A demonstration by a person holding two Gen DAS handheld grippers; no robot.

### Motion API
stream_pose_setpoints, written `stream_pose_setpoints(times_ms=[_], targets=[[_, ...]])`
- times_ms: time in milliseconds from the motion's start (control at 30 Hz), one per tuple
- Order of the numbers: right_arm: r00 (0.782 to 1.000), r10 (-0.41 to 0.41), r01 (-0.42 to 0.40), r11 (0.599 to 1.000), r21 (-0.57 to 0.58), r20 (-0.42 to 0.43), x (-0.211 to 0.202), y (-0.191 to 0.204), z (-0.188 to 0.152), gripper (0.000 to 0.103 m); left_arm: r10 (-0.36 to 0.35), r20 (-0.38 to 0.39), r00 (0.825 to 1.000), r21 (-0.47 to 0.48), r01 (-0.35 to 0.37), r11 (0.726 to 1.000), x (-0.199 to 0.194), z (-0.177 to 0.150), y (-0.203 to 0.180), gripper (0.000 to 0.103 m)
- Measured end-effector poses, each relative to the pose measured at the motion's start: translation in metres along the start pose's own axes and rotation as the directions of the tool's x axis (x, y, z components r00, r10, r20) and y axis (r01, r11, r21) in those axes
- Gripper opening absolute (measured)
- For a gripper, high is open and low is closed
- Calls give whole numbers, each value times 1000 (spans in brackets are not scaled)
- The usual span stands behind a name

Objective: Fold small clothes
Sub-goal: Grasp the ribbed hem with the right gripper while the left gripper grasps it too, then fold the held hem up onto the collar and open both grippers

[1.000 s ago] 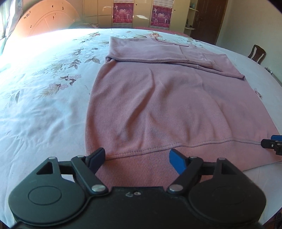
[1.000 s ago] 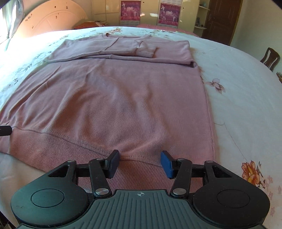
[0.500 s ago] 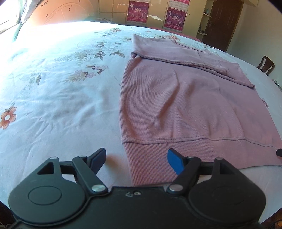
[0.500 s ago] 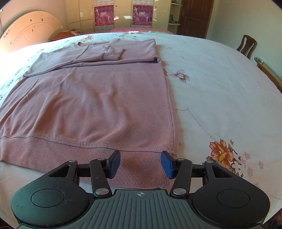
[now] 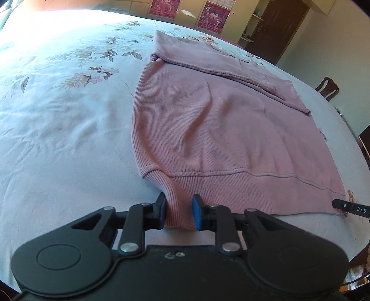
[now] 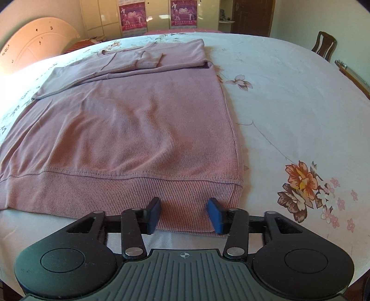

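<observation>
The sweater (image 5: 222, 129) hem is bunched in my closing left gripper (image 5: 178, 211); my right gripper (image 6: 183, 214) closes around its corner.

The near edge of the sweater (image 5: 222, 129) hem passes under the left gripper (image 5: 179, 213), so the black body of the tool hides where the cloth ends. The same holds at the right gripper (image 6: 183, 214): the hem strip runs behind its fingers and out of sight. In the right wrist view the sweater's left part is cut off by the frame edge. Only the tip of the right gripper shows beside the sweater's far corner in the left wrist view. The chair (image 6: 323, 45) beyond the bed (image 6: 289, 97) shows just its back. The print on the posters (image 6: 182, 14) is too small to read.
</observation>
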State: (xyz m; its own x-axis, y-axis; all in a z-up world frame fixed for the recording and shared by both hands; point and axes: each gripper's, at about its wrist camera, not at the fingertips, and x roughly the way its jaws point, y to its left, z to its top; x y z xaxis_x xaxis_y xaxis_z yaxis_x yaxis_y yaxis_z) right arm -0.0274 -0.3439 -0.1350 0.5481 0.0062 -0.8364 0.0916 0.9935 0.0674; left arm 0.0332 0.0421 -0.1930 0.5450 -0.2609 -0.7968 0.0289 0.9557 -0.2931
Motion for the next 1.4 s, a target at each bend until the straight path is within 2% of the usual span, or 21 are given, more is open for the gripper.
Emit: stream_pose_setpoints(times_ms=[33, 67, 100, 167, 233, 267, 333, 367, 400, 433, 467, 500, 533, 633, 667, 700, 867, 1067, 1233, 1400], targets=[[1000, 6, -6, 1000, 8, -3, 0, -1, 1, 22, -18, -5, 1000, -21, 17, 1000, 0, 2, 3, 12], [1000, 13, -13, 1000, 13, -8, 0, -1, 2, 11, -35, -9, 999, -34, 34, 999, 1, 4, 4, 10], [1000, 18, -18, 1000, 16, -14, 0, -2, 3, 8, -43, -8, 999, -31, 43, 999, 2, 7, 4, 10], [1000, 16, -16, 1000, 12, -14, -2, -4, 6, 7, -43, -9, 999, -8, 43, 999, 3, 10, 2, 10], [999, -31, 31, 999, -5, 33, -11, -7, 9, 7, -34, -22, 999, 14, 34, 999, 5, 12, -1, 10], [997, -68, 70, 997, -28, 47, -15, -9, 11, 11, -30, -28, 999, 21, 31, 999, 5, 11, -2, 10], [996, -88, 89, 995, -38, 29, -14, -16, 13, 47, -26, -42, 999, 24, 27, 999, 7, 10, -1, 12], [997, -74, 75, 997, -33, 31, -14, -21, 12, 79, -26, -44, 999, 21, 27, 999, 8, 10, -1, 13], [997, -65, 66, 997, -35, 31, -13, -22, 11, 84, -27, -46, 999, 15, 28, 999, 8, 10, -1, 14], [998, -56, 57, 998, -34, 15, -10, -24, 11, 84, -28, -47, 998, 10, 28, 1000, 8, 10, -1, 15], [999, -36, 36, 999, -16, -7, -7, -26, 10, 81, -26, -47, 999, 8, 27, 1000, 9, 10, -1, 15], [1000, -1, 1, 1000, 16, -25, -3, -29, 9, 73, -26, -46, 999, 9, 26, 1000, 9, 10, -2, 16], [998, 34, -31, 998, 57, -57, 2, -32, 9, 45, -30, -45, 999, 12, 30, 999, 9, 10, -2, 15], [997, 47, -43, 997, 58, -64, 2, -30, 10, 36, -40, -29, 999, 4, 41, 999, 8, 11, -1, 11], [994, 90, -84, 992, 89, -68, 1, -34, 12, 14, -53, -21, 998, -9, 53, 999, 7, 12, 1, 10], [989, 131, -122, 984, 127, -67, 0, -38, 16, 9, -68, -9, 998, -24, 68, 997, 5, 15, 2, 10], [977, 213, -211, 956, 202, 11, -9, -45, 45, 9, -108, 78, 991, -8, 109, 994, -5, 41, -5, 9], [954, 275, -295, 932, 211, 122, -3, -43, 110, 9, -139, 189, 972, 27, 137, 990, -3, 98, -21, 8], [937, 288, -327, 922, 206, 198, 21, -38, 174, 9, -141, 298, 944, 14, 143, 990, 14, 158, -29, 8], [919, 288, -353, 905, 239, 270, 53, -43, 239, 9, -122, 377, 918, -37, 147, 988, 40, 218, -28, 8]])
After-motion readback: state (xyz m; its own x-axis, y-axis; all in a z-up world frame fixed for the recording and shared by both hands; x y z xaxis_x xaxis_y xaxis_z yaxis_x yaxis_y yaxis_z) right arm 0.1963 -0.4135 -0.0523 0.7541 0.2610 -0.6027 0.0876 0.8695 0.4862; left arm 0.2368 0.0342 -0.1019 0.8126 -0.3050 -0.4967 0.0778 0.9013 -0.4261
